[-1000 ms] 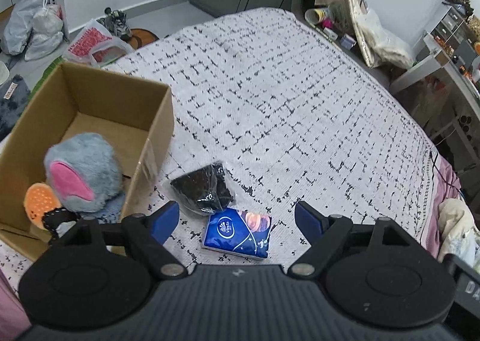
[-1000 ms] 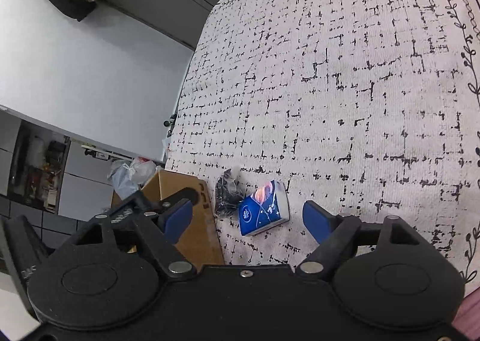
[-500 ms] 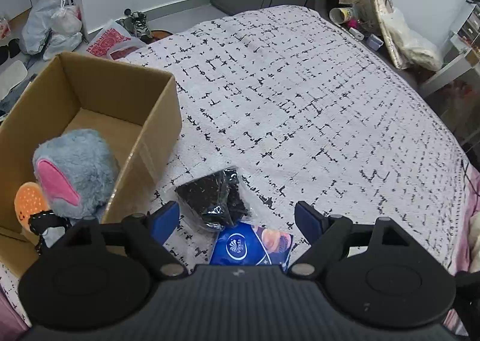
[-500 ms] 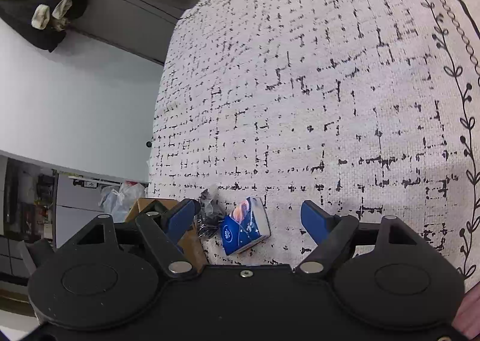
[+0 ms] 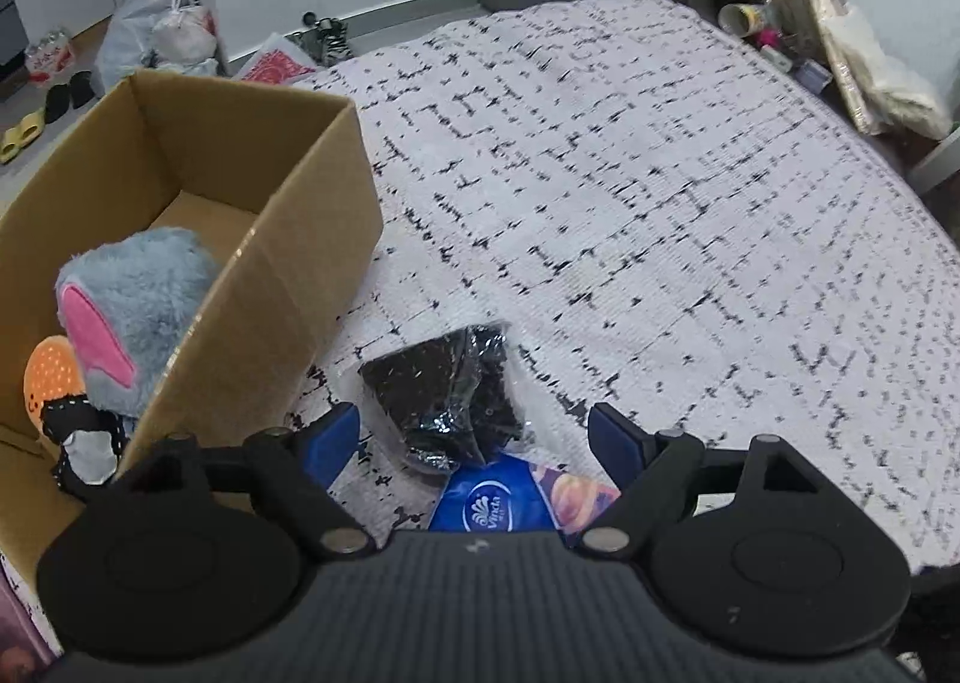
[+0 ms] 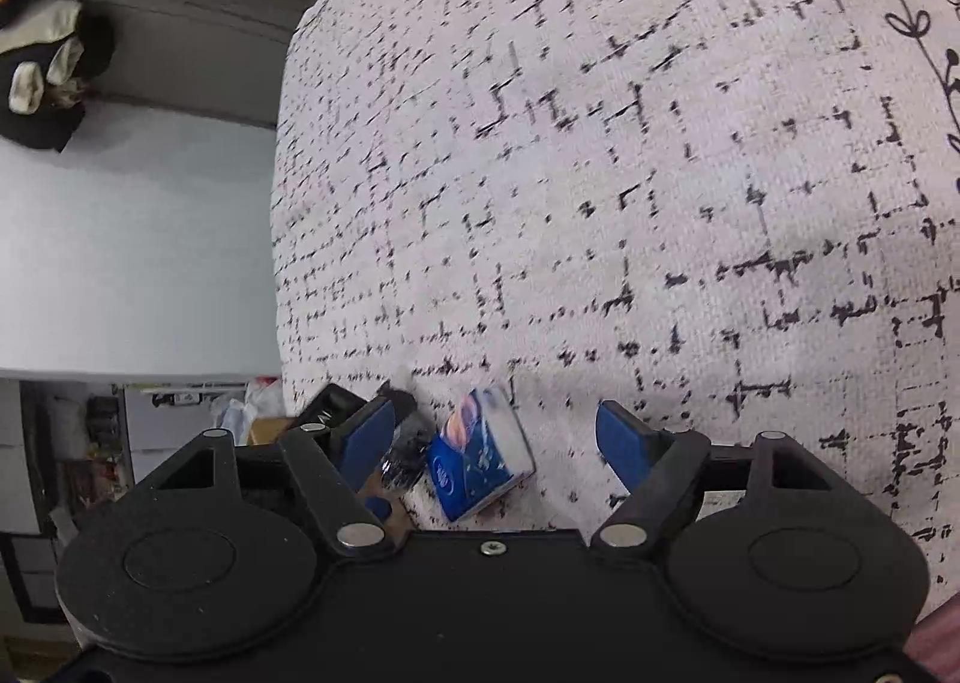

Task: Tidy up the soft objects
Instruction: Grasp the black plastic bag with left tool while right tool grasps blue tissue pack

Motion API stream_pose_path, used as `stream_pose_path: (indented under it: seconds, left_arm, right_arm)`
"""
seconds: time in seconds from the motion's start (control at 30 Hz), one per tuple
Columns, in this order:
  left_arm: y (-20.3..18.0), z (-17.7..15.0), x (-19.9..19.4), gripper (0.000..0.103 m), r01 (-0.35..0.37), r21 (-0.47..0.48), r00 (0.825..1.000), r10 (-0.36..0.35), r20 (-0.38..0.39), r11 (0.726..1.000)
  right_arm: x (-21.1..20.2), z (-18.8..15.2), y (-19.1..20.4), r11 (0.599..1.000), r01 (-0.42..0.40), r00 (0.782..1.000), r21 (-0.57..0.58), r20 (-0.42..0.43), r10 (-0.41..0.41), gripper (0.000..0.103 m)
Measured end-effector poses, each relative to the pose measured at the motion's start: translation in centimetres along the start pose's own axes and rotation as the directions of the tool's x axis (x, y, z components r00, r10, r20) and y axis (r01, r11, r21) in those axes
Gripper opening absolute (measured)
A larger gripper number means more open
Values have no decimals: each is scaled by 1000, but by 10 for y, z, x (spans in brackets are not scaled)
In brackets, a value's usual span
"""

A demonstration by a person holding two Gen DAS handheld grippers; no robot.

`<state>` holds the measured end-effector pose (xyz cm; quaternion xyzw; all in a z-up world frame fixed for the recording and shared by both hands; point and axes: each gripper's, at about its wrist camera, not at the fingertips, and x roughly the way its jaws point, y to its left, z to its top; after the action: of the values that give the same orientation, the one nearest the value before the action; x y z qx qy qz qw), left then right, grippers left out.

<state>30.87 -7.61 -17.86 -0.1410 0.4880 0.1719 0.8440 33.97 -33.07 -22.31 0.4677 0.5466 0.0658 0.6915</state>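
Both empty and gaping wide, the left tongs [image 5: 474, 443] are hovering over the black bag [image 5: 447, 395] beside the tissue pack [image 5: 510, 503], which needs a centred pinch, while the right tongs [image 6: 495, 437] are waiting.

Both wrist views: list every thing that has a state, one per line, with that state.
Left gripper: open, holding nothing.
Right gripper: open, holding nothing.
Box: open-topped, upright on the bed.
Plush: inside the box.
Black bag: lying on the bed, outside the box.
Tissue pack: sealed as far as visible, lying on the bed beside the black bag.
Bed: covered with a patterned spread.
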Motion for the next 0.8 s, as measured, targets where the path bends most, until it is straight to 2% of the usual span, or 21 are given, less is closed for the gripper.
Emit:
stream_pose_path:
  seconds: [0.1, 0.17, 0.23, 0.27, 0.33, 0.4, 0.6, 0.8]
  left_arm:
    - [-3, -3, 12, 82, -32, 18, 999, 32, -14, 999]
    - [-4, -5, 18, 76, -49, 33, 999, 49, -20, 998]
    - [-2, -5, 22, 58, -57, 17, 998, 57, -31, 998]
    - [2, -4, 25, 40, -48, -4, 998, 48, -46, 999]
    - [7, -2, 26, 35, -29, -28, 998, 28, -54, 999]
    - [11, -1, 25, 18, -4, -28, 998, 3, -63, 1000]
    - [19, -3, 25, 14, 88, -51, 990, -93, -102, 995]
    - [21, -8, 22, 14, 199, -70, 967, -208, -150, 977]
  right_arm:
    - [-2, 3, -3, 1000, -6, 1000, 8, 1, 6, 74]
    - [-1, 4, -4, 1000, -9, 1000, 12, -3, 9, 74]
    - [2, 4, -4, 1000, -11, 1000, 10, -11, 11, 74]
    - [4, 4, -2, 1000, -11, 1000, 6, -17, 11, 74]
    - [9, 3, 0, 1000, -10, 1000, -3, -28, 10, 74]
    - [13, 2, 2, 1000, -6, 999, -10, -37, 6, 74]
    - [21, 0, 2, 1000, 7, 999, -20, -52, -8, 74]
    - [24, -5, 2, 999, 14, 999, -31, -51, -15, 74]
